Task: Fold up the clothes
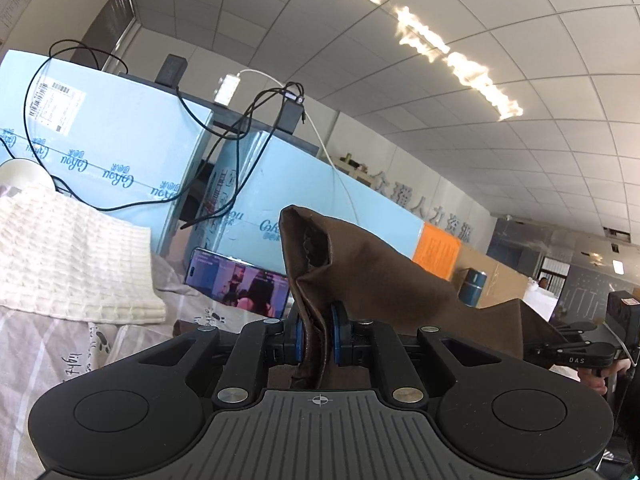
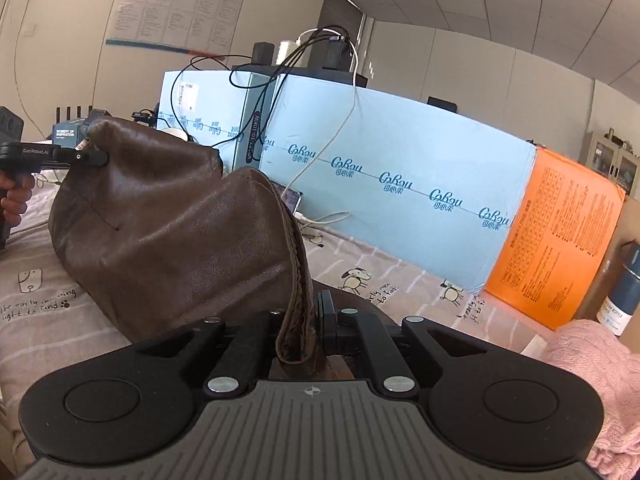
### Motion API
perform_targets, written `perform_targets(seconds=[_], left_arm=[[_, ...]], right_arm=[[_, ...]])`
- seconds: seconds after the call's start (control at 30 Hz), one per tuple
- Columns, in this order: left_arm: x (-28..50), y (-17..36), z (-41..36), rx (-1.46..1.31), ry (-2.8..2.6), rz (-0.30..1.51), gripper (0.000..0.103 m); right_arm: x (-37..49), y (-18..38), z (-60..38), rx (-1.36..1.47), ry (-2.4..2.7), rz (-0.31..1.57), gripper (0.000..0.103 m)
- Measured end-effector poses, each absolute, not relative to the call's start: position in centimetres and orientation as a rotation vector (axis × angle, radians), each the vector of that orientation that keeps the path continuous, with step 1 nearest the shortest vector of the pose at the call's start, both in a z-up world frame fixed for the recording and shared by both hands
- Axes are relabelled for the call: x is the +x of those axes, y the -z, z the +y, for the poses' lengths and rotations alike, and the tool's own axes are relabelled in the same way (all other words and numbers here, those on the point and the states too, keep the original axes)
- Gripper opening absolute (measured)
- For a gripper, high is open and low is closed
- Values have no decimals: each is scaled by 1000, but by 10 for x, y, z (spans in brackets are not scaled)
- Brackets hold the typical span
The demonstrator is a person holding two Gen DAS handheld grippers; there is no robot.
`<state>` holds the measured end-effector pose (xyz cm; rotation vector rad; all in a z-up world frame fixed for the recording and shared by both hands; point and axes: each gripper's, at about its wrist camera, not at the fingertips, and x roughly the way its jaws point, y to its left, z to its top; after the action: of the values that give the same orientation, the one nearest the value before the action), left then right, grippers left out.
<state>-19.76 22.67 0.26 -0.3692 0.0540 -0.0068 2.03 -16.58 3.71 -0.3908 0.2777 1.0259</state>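
Note:
A brown leather-like garment (image 1: 380,276) hangs in the air between my two grippers, above a bed sheet. My left gripper (image 1: 316,338) is shut on one edge of it, the blue pads (image 1: 339,336) pressed on the fabric. My right gripper (image 2: 308,320) is shut on another stitched edge of the same garment (image 2: 172,232). In the right wrist view the left gripper (image 2: 94,157) shows at far left, pinching the garment's corner. In the left wrist view the right gripper (image 1: 560,344) shows at far right on the garment's other end.
A white knitted garment (image 1: 68,256) lies left on the printed sheet (image 2: 380,280). A pink knit (image 2: 600,380) lies right. A phone (image 1: 240,284) leans on light blue boxes (image 2: 400,152) with cables. An orange box (image 2: 560,232) and a blue bottle (image 2: 624,292) stand right.

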Motion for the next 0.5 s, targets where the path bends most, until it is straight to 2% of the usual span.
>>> perform_targets(seconds=[0.1, 0.2, 0.27, 0.3, 0.33, 0.43, 0.5], left_arm=[[-172, 0, 240, -380, -6, 107, 12], [-151, 10, 256, -419, -46, 178, 12], [-141, 19, 266, -466, -73, 228, 12], [-138, 23, 271, -500, -80, 252, 12], [-136, 28, 276, -534, -87, 276, 12], [-129, 42, 290, -636, -108, 349, 13], [-129, 45, 294, -665, -106, 362, 21]], right_arm=[[44, -26, -155, -367, -1024, 335, 5], [67, -10, -154, -292, -995, 392, 11], [80, 0, -161, -211, -955, 426, 24], [85, 4, -165, -163, -941, 439, 35], [90, 8, -169, -110, -931, 449, 41], [103, 17, -177, 22, -904, 480, 44], [106, 19, -175, 42, -855, 495, 44]])
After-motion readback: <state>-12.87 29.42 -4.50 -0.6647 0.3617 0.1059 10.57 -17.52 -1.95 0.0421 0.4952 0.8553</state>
